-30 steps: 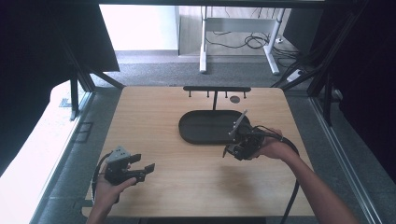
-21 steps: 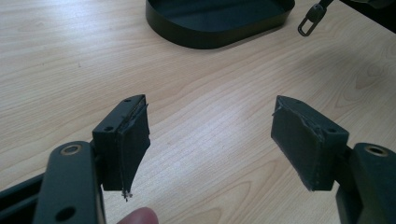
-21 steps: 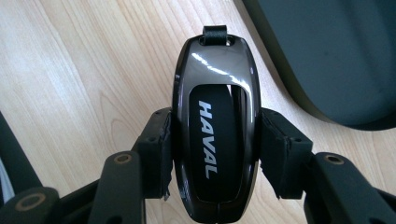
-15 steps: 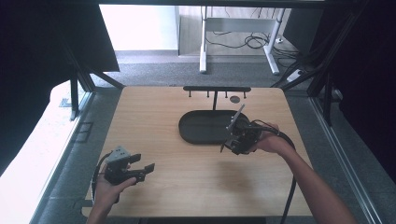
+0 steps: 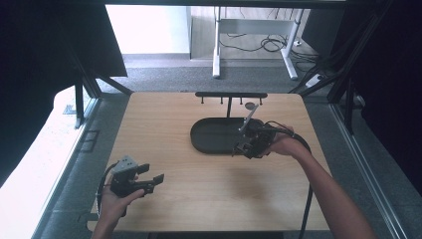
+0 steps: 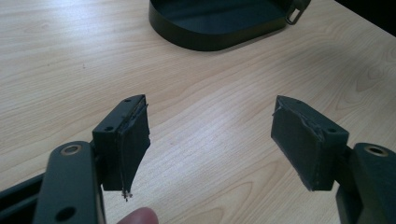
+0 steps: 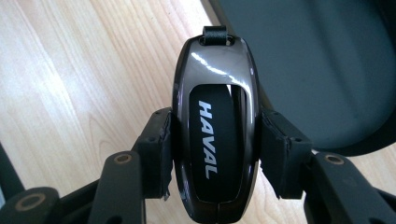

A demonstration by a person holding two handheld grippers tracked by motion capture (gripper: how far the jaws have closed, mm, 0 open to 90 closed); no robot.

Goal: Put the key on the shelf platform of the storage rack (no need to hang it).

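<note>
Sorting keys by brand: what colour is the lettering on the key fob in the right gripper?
White, on the key fob's black panel; right gripper view shows it best.

You have the glossy dark oval key fob, lettered HAVAL in white, upright, above the black oval tray's right end.

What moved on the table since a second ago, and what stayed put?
The right gripper, shut on the shiny key fob the whole time, slid a little further over the black oval tray, toward its middle. Nothing was picked up or let go. The left gripper stayed open near the front edge, and the tray and the black hook rack behind it did not move.
</note>
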